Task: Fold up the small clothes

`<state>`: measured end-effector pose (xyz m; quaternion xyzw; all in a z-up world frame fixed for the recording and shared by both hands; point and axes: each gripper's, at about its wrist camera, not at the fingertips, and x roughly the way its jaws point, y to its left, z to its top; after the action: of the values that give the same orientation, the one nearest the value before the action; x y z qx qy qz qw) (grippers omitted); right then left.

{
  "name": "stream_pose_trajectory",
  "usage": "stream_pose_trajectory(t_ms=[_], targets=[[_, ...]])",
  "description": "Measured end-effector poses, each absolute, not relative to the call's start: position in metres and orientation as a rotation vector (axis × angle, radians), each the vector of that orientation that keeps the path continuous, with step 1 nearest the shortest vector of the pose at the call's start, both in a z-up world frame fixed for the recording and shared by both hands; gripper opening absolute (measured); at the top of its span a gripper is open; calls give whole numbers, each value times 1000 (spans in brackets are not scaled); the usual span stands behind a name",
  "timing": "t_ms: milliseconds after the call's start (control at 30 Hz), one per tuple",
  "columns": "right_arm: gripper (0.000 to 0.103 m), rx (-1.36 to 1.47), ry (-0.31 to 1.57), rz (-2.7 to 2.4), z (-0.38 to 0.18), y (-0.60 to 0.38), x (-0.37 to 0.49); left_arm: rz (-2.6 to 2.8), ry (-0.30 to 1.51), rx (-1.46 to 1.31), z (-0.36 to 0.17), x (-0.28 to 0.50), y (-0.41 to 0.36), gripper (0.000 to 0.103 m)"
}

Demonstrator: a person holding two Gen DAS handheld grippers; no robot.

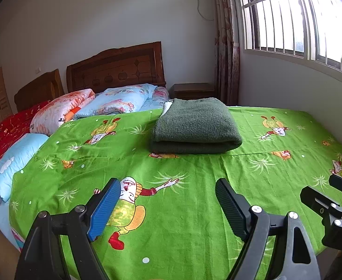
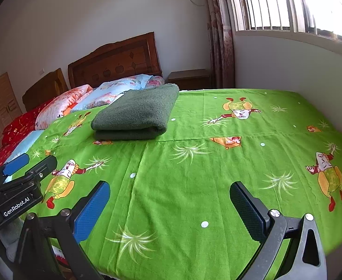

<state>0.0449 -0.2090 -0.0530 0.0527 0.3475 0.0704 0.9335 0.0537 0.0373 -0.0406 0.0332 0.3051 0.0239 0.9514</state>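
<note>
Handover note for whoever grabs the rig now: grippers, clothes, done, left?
Left gripper: open, empty, held over the near part of the green bedsheet.
Right gripper: open, empty, beside the left one, also over the sheet.
Dark green knit garment: folded into a neat stack, lying on the sheet toward the pillows, clear of both grippers.
Done: that garment looks folded.
Left: no other loose clothes in view; check off-camera.

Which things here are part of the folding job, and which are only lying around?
Job:
- green knitted garment, folded, on the green bed cover
- left gripper, open, empty
- right gripper, open, empty

Lying around:
- floral quilts
- light blue pillow
- nightstand
</note>
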Motion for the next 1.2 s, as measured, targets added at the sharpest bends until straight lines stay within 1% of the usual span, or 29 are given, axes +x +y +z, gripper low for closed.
stream_pose_trajectory(t_ms=[1200], targets=[[103,106,704,171,-52,-201,41,27,608,67,-34,49,31,85]])
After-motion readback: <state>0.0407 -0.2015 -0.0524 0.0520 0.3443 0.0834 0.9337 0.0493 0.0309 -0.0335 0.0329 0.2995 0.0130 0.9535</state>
